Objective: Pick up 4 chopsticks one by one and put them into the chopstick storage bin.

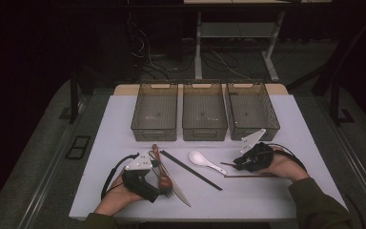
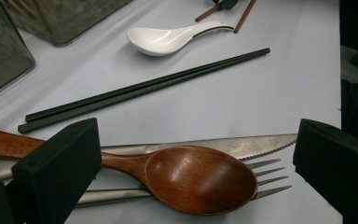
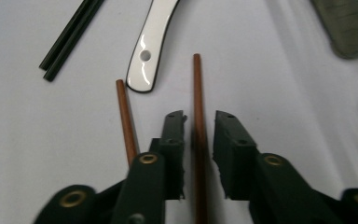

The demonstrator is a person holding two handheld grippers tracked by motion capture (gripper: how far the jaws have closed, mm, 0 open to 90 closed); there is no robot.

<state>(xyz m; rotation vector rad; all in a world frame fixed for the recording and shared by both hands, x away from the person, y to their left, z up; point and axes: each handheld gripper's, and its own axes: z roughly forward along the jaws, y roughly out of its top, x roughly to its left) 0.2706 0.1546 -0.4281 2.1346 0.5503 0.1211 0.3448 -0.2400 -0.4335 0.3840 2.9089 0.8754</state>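
Observation:
My left gripper (image 1: 160, 189) (image 2: 196, 140) rests low at the front left, jaws wide open. Between them lie a wooden spoon (image 2: 200, 179), a steel fork (image 2: 270, 179) and a serrated knife (image 2: 261, 143), none of them touched by the pads. Farther right, my right gripper (image 1: 236, 165) (image 3: 199, 119) points left at table level. One brown chopstick (image 3: 198, 93) runs between its jaws with a gap beside it, so it is not pinched. The second brown chopstick (image 3: 125, 112) lies outside the left jaw. A white ceramic spoon (image 1: 202, 160) (image 3: 149, 46) and a black chopstick pair (image 1: 190, 169) (image 2: 144, 88) lie mid-table.
Three smoky see-through bins (image 1: 153, 133) (image 1: 204, 133) (image 1: 255, 131) stand in a row at the far side of the white table (image 1: 276, 200). Beyond the table stand desk legs and cables on a dark floor.

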